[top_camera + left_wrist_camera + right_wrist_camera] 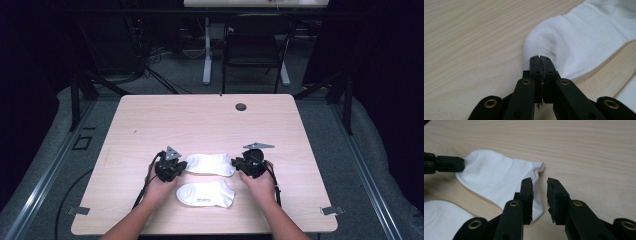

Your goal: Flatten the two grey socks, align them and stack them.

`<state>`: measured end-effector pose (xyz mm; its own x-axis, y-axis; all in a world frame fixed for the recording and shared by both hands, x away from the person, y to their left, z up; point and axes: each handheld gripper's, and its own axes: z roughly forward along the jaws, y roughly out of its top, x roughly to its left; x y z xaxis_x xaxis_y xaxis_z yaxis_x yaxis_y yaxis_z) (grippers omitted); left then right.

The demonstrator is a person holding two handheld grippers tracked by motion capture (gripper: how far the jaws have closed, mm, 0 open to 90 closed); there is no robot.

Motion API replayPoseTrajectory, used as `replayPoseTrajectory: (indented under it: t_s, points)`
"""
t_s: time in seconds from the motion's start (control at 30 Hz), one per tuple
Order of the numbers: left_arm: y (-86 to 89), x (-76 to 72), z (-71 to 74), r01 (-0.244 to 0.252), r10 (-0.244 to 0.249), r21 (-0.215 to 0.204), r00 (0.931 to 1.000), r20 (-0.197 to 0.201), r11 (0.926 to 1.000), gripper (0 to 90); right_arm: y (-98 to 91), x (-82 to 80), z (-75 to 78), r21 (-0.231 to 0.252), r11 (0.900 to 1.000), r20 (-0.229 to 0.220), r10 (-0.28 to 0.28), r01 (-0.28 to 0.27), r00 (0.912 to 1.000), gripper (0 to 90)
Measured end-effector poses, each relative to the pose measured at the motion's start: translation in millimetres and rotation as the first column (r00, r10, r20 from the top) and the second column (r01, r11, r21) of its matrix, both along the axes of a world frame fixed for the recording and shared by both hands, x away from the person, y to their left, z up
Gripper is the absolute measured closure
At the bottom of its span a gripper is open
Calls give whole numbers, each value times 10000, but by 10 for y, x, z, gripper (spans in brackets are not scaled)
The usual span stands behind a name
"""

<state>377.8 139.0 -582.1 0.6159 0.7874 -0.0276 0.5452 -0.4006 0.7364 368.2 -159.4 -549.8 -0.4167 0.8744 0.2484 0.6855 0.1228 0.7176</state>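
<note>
Left gripper [540, 58] clamped, jaws pressed together at the toe edge of the far white sock [209, 163], whether pinching fabric unclear. Right gripper [539, 195] parted, jaws straddling that sock's opposite end, one jaw over the cloth, nothing gripped. Just nearer, apart from it, a second white sock [205, 194] lying flat on the wooden table [200, 120], between both hands.

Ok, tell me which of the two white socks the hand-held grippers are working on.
The far sock, lying between both hand-held grippers. The left hand-held gripper is shut at its left end; the right hand-held gripper is open at its other end. The near sock lies untouched.
</note>
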Motion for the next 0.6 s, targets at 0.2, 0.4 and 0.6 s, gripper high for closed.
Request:
replayPoseTrajectory:
  t_s: [0.2,0.4,0.6]
  points:
    - [4,6,0,0,0,-31,10000,-36,10000,891,182,-37,92,364,9953,469,878,-895,9950,754]
    - [4,4,-1,1,-2,-59,10000,-37,10000,891,358,47,-17,-399,9931,172,1112,-1105,9936,759]
    - [16,6,-6,15,-16,-158,10000,-57,9999,890,270,166,-144,-674,9972,-198,312,-325,9993,771]
